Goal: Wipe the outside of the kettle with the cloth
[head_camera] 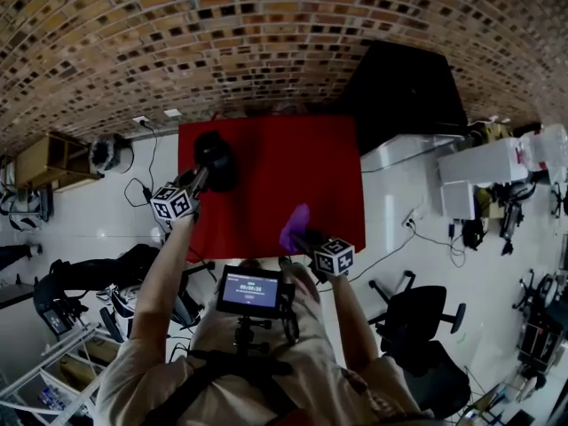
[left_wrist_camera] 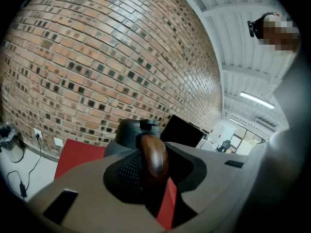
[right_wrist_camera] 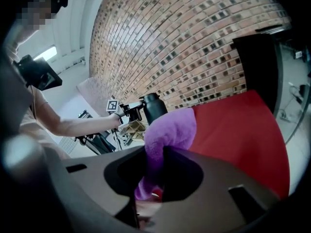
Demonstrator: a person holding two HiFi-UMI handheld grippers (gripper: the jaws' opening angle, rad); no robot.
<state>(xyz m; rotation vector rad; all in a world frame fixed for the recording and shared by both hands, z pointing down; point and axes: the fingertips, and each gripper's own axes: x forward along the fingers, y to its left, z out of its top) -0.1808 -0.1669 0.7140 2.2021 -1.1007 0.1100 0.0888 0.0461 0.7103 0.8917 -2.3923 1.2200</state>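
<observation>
Left tongs (left_wrist_camera: 153,181) clamp the brown wooden handle (left_wrist_camera: 154,157) of the black kettle (head_camera: 217,160) just ahead; right tongs (right_wrist_camera: 151,181) pinch a fluffy purple cloth (right_wrist_camera: 170,130).

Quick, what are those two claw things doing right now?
Left gripper: closed on the kettle handle.
Right gripper: closed on the purple cloth.

This is a lab or workshop space. A brick wall (head_camera: 266,25) backs a glossy white floor (head_camera: 399,202) with loose cables (head_camera: 151,153), an office chair (head_camera: 432,313) and equipment racks (head_camera: 49,375).
</observation>
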